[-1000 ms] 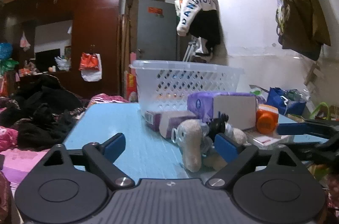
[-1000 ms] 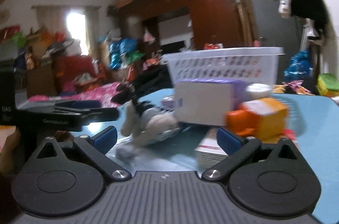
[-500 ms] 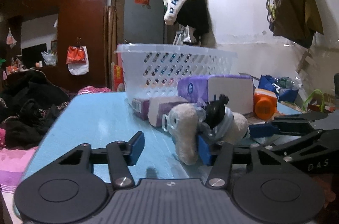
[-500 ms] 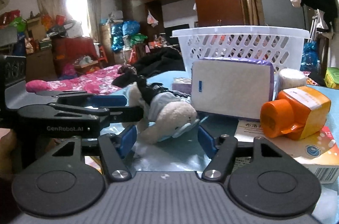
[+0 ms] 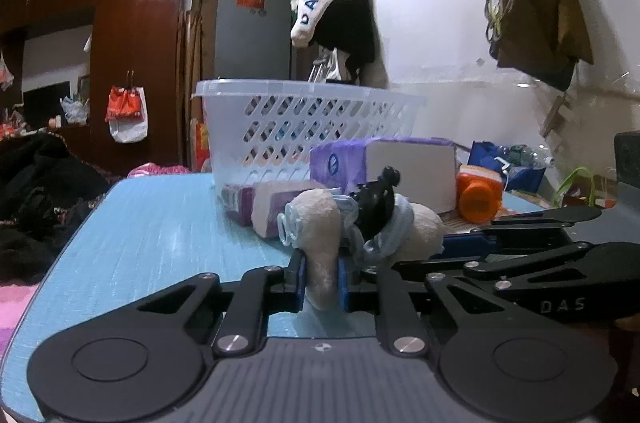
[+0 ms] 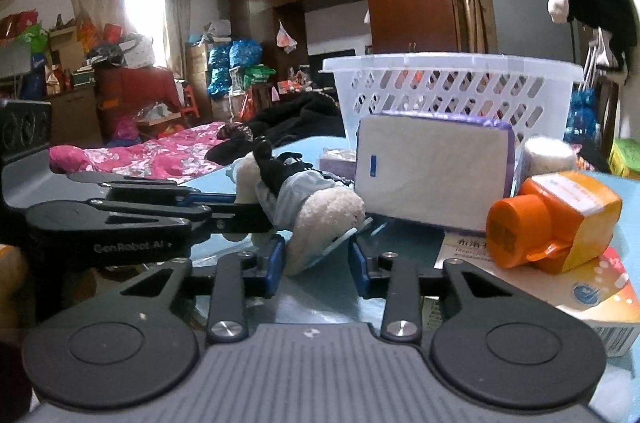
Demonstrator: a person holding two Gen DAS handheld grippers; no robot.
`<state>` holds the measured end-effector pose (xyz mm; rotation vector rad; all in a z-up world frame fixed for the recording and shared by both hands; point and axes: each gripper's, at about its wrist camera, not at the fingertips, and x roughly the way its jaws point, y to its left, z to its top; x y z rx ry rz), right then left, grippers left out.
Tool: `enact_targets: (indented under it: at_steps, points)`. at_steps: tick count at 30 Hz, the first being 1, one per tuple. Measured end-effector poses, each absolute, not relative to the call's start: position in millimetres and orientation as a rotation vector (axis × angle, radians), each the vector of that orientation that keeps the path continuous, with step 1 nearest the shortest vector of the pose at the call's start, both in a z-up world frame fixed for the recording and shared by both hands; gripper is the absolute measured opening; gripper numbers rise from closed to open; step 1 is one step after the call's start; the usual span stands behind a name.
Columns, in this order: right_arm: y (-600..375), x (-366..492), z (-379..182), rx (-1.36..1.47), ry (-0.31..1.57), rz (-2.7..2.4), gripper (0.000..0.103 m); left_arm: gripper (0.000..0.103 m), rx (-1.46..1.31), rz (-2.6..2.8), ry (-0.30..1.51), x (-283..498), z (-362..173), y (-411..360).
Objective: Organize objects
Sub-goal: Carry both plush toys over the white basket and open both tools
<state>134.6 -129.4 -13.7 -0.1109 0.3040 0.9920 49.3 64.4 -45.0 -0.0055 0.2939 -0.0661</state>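
Currently my left gripper [image 5: 321,281] clamps the plush toy's [image 5: 320,223] limb; the right gripper [image 6: 316,259], just narrowing, brackets its other end. I advise lifting evenly toward the basket [image 5: 304,119].

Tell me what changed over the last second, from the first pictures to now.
Both grippers have just been closing on the plush toy. The left gripper went from wide open to clamped on one white limb. The right gripper narrowed around the other end; its left pad touches, the right pad shows a gap. Unchanged: the toy lies on the blue table, with the white basket, tissue pack and orange bottle in place.
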Motion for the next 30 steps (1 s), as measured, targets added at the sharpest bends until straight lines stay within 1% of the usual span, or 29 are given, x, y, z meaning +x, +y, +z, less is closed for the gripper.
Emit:
enact_targets:
  at_steps: [4,5,10,13,17,22,25,27,30]
  points:
    - [-136,129,-4,-0.098,0.257,1.010,0.033,0.018,0.016,-0.063,0.257,36,-37,58]
    - [-138,127,0,-0.099,0.240,1.015,0.018,0.018,0.024,-0.063,0.245,32,-34,56]
    - [-142,123,20,-0.092,0.181,1.036,0.019,0.018,0.053,-0.064,0.178,16,-15,46]
    - [-142,126,30,-0.097,0.154,1.033,0.019,0.018,0.064,-0.068,0.155,18,-4,41]
    - [-140,128,58,-0.124,0.074,1.010,0.019,0.018,0.106,-0.064,0.099,26,22,32]
    - [-132,151,99,-0.150,0.001,0.963,0.019,0.018,0.126,-0.076,0.038,58,70,28]
    - [-118,179,118,-0.153,0.034,0.947,0.019,0.018,0.143,-0.072,0.039,90,92,25]
    - [-109,192,122,-0.175,0.029,0.921,0.020,0.018,0.153,-0.066,0.052,114,104,26]
    - [-99,220,128,-0.173,0.081,0.918,0.020,0.018,0.151,-0.063,0.077,146,115,30]
